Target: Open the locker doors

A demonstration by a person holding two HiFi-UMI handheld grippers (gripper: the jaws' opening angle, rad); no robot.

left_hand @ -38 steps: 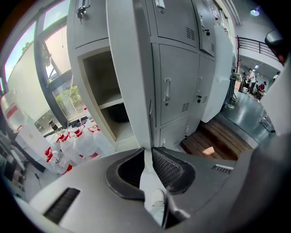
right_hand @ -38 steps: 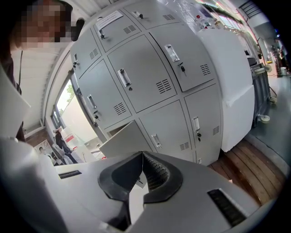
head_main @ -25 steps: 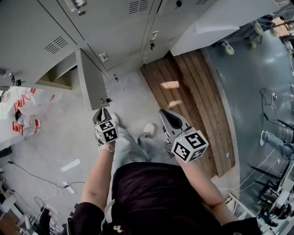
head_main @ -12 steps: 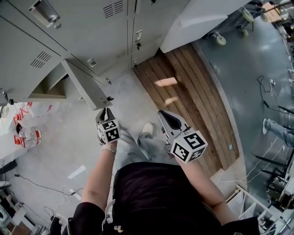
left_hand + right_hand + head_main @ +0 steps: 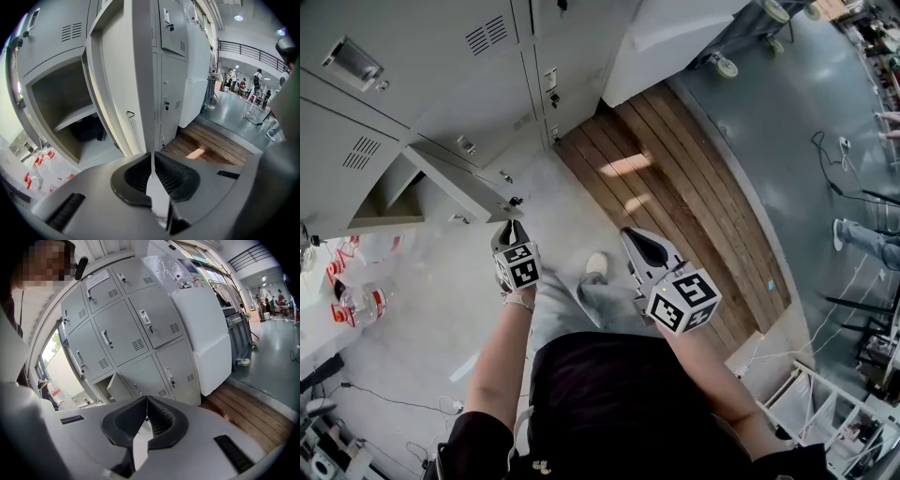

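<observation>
One lower locker door (image 5: 459, 183) stood swung open just ahead of the left gripper (image 5: 510, 226), its fingers just closing, empty. The right gripper (image 5: 631, 235) had its fingers together, empty. The neighbouring locker doors (image 5: 119, 329) were shut, left to open.

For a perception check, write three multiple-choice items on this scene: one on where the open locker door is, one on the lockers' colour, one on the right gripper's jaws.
1. Where is the open door?
A. top row
B. bottom row, ahead of the left gripper
C. behind the person

2. What colour are the lockers?
A. blue
B. red
C. grey

3. The right gripper has its jaws:
A. shut, nothing between
B. wide apart
C. clamped on a handle

Key: B, it swings out from the lowest row; C, every door is grey; A, the tips meet with nothing between.
</observation>
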